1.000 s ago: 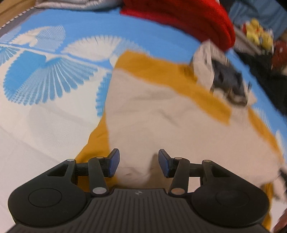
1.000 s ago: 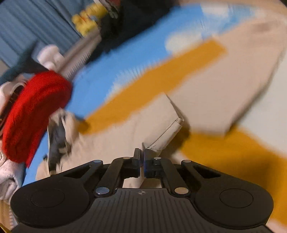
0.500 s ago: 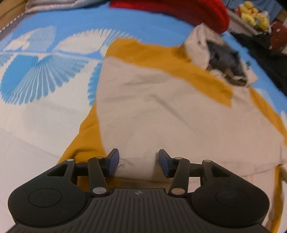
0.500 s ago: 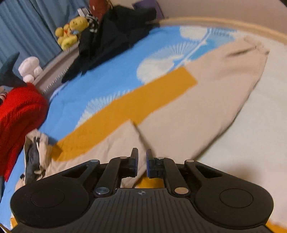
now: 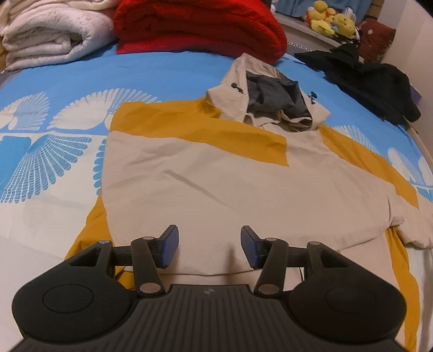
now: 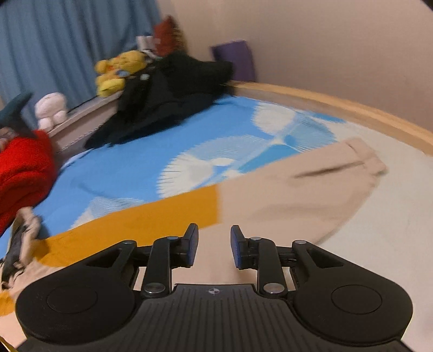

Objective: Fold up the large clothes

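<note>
Left gripper (image 5: 209,245): fingers (image 5: 170,245) stand moderately apart with nothing between them, poised above the near hem of the hoodie (image 5: 216,184). Right gripper (image 6: 213,246): fingers (image 6: 190,243) part-way open and empty; the jaws have just been opening, and no cloth lies between them. This gripper is over the hoodie's right side, where the right sleeve (image 6: 311,189) begins.

The hoodie lies flat on the bed (image 5: 162,73), beige with mustard bands. Its hood (image 5: 270,94) points away from the grippers. One sleeve appears already folded across the body, forming a beige-and-mustard panel over the chest. The right sleeve extends outward from the hoodie, unfolded, cuff toward the bed's wooden edge (image 6: 351,108).

Beyond the hood: a red blanket (image 5: 200,24) and a white blanket (image 5: 51,29). To the hood's right: a black garment (image 5: 370,73) and plush toys (image 5: 330,19).

Step in hand, as judged: one sleeve fold complete, grip released. Next move calls for gripping the extended sleeve near the cuff and carrying it across the body, keeping the laid fold undisturbed.
</note>
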Available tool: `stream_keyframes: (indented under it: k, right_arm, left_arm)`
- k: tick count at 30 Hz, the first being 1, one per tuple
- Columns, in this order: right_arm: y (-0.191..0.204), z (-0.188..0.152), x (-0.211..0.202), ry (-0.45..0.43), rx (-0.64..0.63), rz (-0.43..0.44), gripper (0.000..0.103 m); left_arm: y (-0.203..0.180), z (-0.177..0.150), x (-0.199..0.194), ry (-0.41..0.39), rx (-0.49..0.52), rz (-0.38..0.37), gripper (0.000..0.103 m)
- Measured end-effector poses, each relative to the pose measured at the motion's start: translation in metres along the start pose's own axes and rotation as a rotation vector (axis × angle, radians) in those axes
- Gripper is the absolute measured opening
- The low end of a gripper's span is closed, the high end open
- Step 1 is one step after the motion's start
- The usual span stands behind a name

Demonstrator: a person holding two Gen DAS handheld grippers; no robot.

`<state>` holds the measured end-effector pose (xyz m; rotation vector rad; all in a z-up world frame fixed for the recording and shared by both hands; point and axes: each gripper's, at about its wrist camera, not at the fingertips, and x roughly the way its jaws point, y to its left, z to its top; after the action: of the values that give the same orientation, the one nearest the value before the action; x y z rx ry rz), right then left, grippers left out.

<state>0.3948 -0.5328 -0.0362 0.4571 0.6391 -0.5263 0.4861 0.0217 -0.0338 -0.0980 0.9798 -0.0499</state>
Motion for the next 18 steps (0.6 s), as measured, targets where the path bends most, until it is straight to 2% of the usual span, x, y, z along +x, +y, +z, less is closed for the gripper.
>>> stream_keyframes:
  k: [4,8,13,18]
  right_arm:
    - [-0.061,0.009,0.022,0.038,0.111,-0.034,0.027]
    - [-0.106,0.002,0.047,0.093,0.273,-0.045,0.027]
    - [-0.128,-0.019,0.072,0.155,0.438,0.001,0.027]
    - [-0.141,-0.022,0.085,0.086,0.519,0.017,0.027]
  left_arm:
    - [-0.005,-0.002,-0.001,-0.003,0.017,-0.001,0.056]
    - [-0.008,-0.002,0.001,-0.004,0.024,0.000,0.056]
    - [-0.013,-0.003,0.005,-0.001,0.035,-0.004,0.056]
    - [-0.013,-0.002,0.006,-0.008,0.041,-0.004,0.056]
